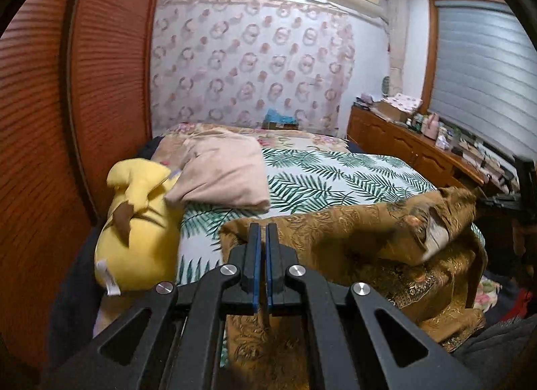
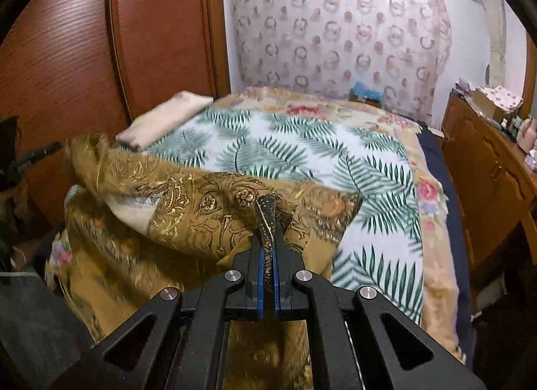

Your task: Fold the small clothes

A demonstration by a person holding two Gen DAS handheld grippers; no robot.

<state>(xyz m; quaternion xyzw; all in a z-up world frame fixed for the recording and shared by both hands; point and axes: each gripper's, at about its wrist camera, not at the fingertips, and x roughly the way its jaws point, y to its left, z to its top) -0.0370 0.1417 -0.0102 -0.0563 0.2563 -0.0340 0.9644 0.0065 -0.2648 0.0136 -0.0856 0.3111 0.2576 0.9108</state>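
Note:
A brown garment with a gold paisley print hangs stretched between both grippers over the near end of the bed. My left gripper is shut at the garment's left edge, and fabric drapes down under its fingers. My right gripper is shut on a bunched dark-trimmed edge of the same garment, which pokes out past the fingertips. In the right wrist view the cloth's far corner rises toward the other gripper. The lower part of the garment lies crumpled on the bed.
The bed has a white fern-print sheet over a floral blanket. A folded pink cloth and a yellow plush toy lie by the wooden wardrobe. A wooden dresser with clutter stands along the right side.

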